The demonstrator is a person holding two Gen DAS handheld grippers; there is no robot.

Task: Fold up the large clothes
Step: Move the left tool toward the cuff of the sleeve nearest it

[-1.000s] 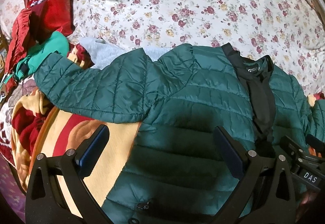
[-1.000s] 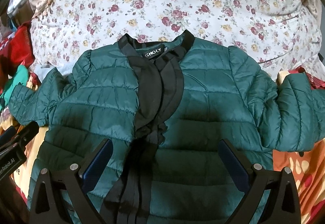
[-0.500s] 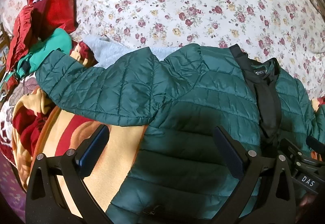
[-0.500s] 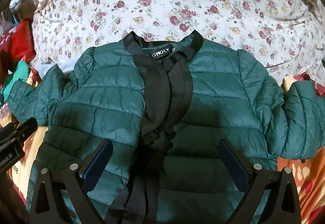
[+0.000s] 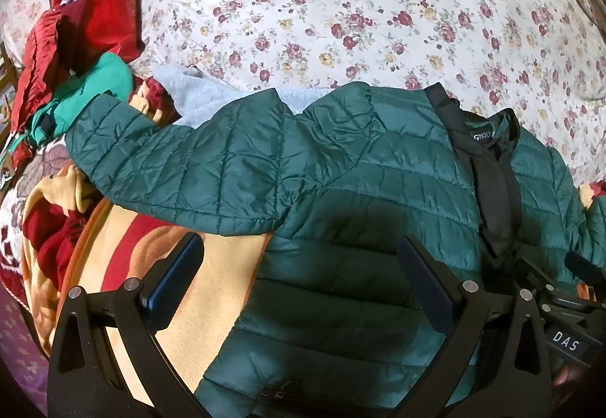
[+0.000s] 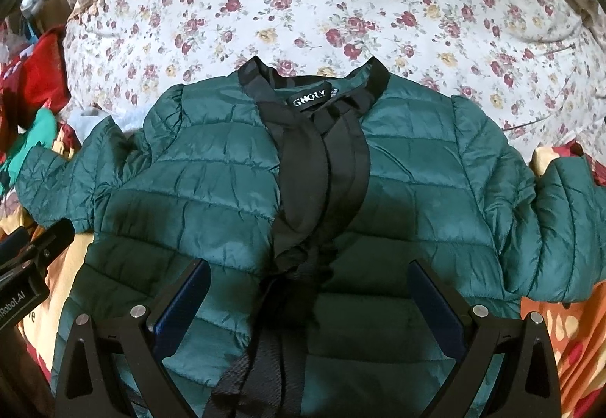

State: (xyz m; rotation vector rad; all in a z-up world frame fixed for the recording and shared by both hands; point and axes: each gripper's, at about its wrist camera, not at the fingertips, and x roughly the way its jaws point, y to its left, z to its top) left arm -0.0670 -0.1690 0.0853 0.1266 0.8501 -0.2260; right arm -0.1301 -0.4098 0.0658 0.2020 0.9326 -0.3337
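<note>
— How many jackets? — One green quilted jacket (image 6: 212,190), two sleeves spread.
— And the grippers? — Two: left gripper (image 5: 299,277), right gripper (image 6: 310,300), two fingers each.
— Bedding? — One floral sheet (image 5: 378,20).

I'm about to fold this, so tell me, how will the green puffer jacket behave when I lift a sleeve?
The jacket will probably flop: its left sleeve already drapes limply over the blanket. The shiny quilted shell looks slippery, so a shallow pinch may slide off. It seems light and puffy, likely to spring back after folding. Both grippers are open above it.

Black tongs (image 5: 299,277) — blue pads (image 5: 172,281), silver screws
</note>
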